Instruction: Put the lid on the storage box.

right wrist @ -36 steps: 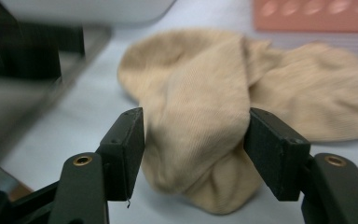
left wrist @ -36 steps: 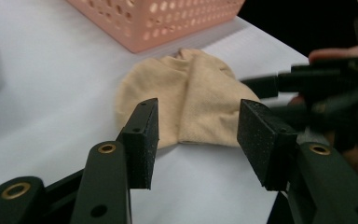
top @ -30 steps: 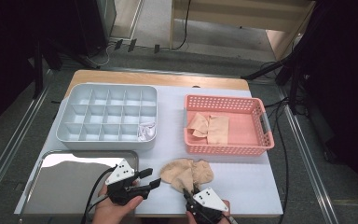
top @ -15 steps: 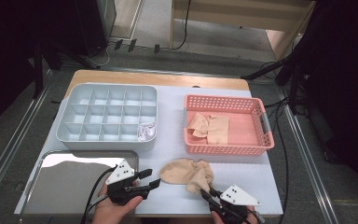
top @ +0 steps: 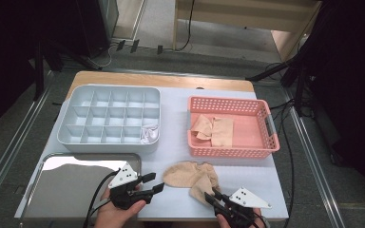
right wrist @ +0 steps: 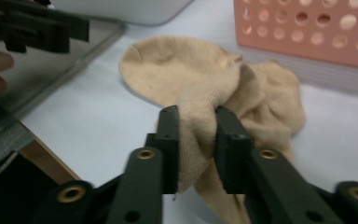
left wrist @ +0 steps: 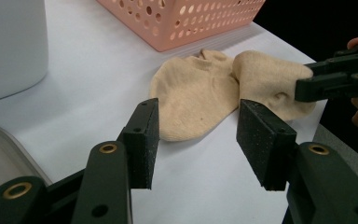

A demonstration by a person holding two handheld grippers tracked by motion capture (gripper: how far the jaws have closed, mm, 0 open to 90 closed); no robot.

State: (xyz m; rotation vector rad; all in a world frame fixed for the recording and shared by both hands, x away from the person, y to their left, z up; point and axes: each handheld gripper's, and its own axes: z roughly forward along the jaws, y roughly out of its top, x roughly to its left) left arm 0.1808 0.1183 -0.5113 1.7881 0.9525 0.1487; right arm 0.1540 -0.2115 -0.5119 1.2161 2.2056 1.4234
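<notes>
A tan sock (top: pixel 190 176) lies crumpled on the white table near the front edge, below the pink basket. My right gripper (top: pixel 211 195) has the sock's near right end pinched between its jaws. In the right gripper view the fabric (right wrist: pixel 191 74) bunches up between the pads of that gripper (right wrist: pixel 196 126), whose jaws have just been closing on it. My left gripper (top: pixel 158 182) rests just left of the sock, jaws apart and nothing between them. In the left gripper view its jaws (left wrist: pixel 196 140) frame the sock (left wrist: pixel 200 98) from a short way off.
The pink basket (top: pixel 271 128) at the right holds more tan socks (top: pixel 214 130). A grey compartment box (top: pixel 109 114) at the left has a white item (top: pixel 148 134) in one front cell. A shiny metal tray (top: pixel 76 185) sits at the front left. The table's front edge is close.
My right gripper has moved to the right along the front edge, drawing the sock's near end with it. The left gripper has stayed put.
</notes>
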